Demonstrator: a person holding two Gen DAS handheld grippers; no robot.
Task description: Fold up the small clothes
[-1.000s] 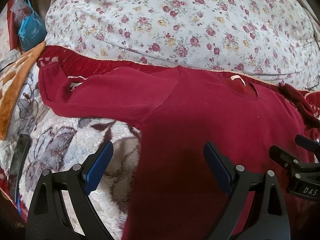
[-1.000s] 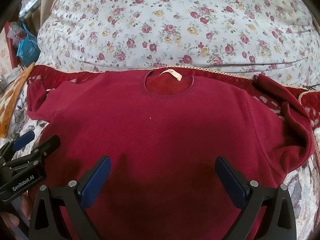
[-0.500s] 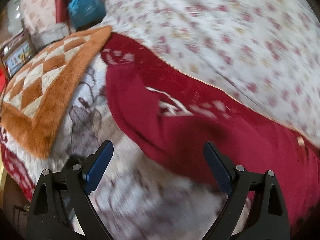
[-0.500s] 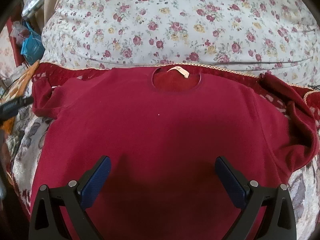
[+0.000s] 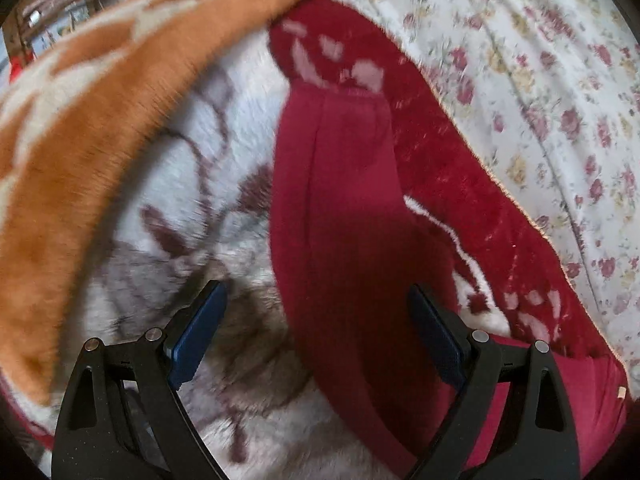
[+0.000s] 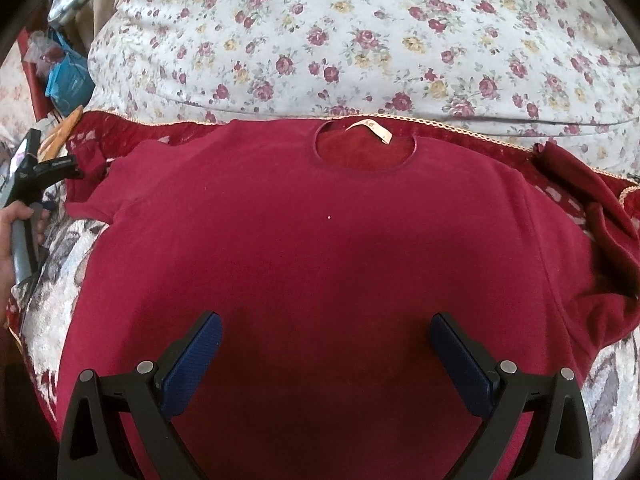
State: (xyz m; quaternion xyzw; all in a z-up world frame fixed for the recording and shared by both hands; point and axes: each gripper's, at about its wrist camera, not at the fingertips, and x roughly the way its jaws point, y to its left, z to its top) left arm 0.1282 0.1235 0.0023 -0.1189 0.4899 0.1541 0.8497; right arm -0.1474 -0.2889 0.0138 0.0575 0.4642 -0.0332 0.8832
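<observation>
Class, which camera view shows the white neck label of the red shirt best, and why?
The right wrist view: the neck label sits clear and sharp inside the collar of the red shirt. The left wrist view is blurred and shows only a pale speck at the lower right edge, which may be the label.

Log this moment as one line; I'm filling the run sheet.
stage: pre-fold | red shirt: flat, collar away | left gripper: open, at sleeve | right gripper: open, above hem

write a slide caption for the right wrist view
Open right tool above a red shirt spread flat on the bed, collar toward the floral pillow.
</observation>
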